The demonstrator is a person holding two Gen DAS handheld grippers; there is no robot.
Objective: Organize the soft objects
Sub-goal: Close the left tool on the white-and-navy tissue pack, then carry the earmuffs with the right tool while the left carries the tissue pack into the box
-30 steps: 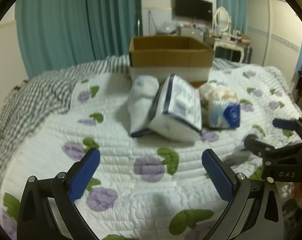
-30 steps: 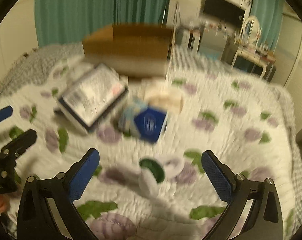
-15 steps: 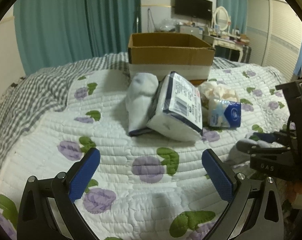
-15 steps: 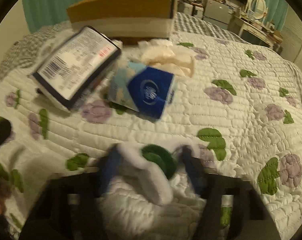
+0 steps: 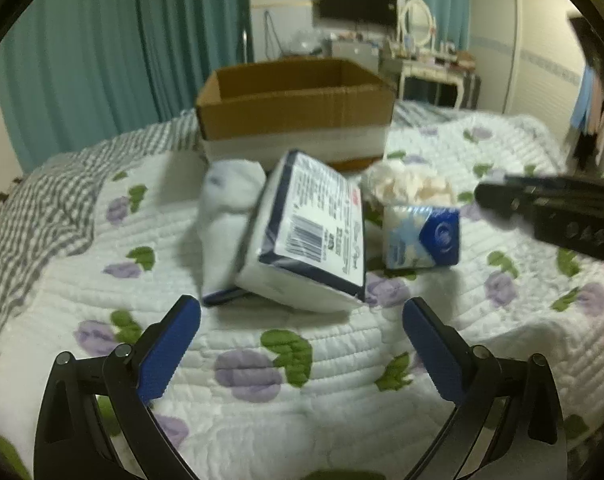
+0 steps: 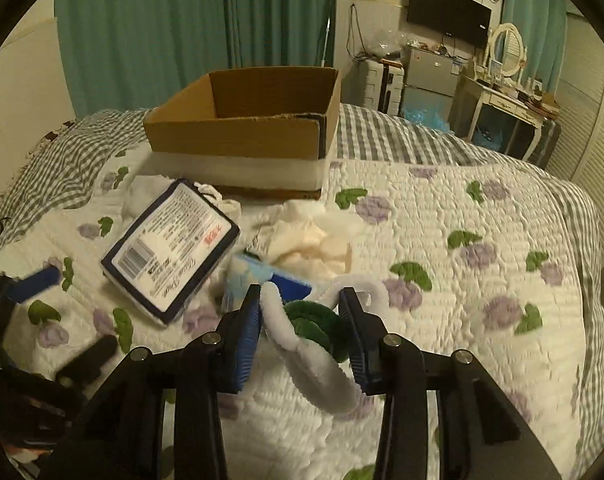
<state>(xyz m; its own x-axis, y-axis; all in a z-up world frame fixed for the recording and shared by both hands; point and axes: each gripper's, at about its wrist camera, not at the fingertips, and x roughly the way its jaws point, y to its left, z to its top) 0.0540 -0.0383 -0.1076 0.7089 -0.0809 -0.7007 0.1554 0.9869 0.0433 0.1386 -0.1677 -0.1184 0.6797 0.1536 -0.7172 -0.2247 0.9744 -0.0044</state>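
Note:
My right gripper (image 6: 300, 312) is shut on a fluffy white and green soft toy (image 6: 314, 340) and holds it above the quilt. My left gripper (image 5: 302, 328) is open and empty, low over the bed in front of the pile. The pile holds a large navy-edged tissue pack (image 5: 314, 232) (image 6: 170, 240), a small blue tissue pack (image 5: 422, 236) (image 6: 262, 276), a white sock-like bundle (image 5: 226, 208) and a cream cloth (image 5: 410, 184) (image 6: 314, 240). An open cardboard box (image 5: 298, 112) (image 6: 242, 120) stands behind them.
The bed has a white quilt with purple flowers (image 6: 462, 280) over a grey checked sheet (image 5: 42, 208). Teal curtains (image 6: 162, 32), a wall TV (image 6: 448, 12) and a dressing table (image 6: 510, 100) lie beyond. The right gripper's body (image 5: 562, 216) shows at the left view's right edge.
My right gripper dropped onto the white and green toy, shut on it and lifted it. The left gripper moved closer to the pile and stayed open.

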